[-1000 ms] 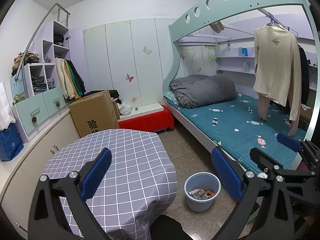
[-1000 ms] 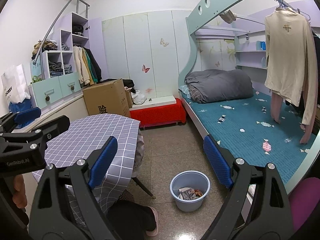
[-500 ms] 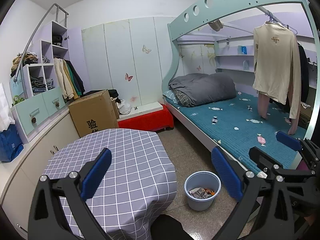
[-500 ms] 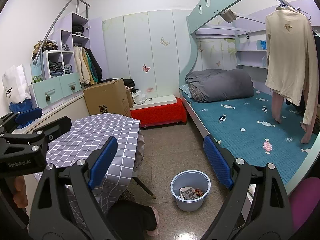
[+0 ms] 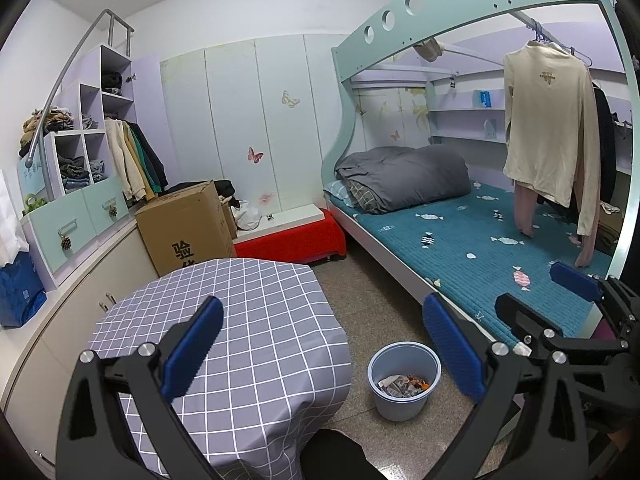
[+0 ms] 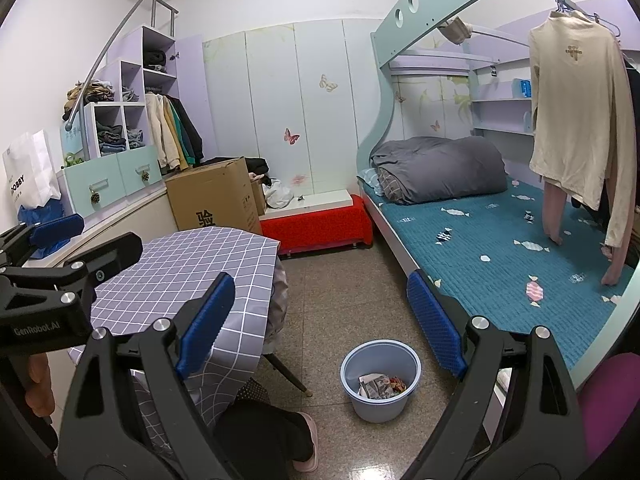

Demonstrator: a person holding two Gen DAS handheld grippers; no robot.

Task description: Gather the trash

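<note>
The floor [image 6: 340,280] lies open as a lane toward 12 o'clock, bounded by the checked-cloth counter [image 6: 192,264] at 9 o'clock and the bed [image 6: 500,256] at 3 o'clock. The bin [image 6: 380,376] stands at 6 o'clock in that lane, apart from both. A cardboard box [image 6: 212,196] and a red bench [image 6: 320,224] close the far end.

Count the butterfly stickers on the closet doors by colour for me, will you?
Pink butterfly: 1
Pale yellow butterfly: 1
Total on the closet doors: 2
More small butterflies sit on the wall inside the bunk, not counted here.
</note>
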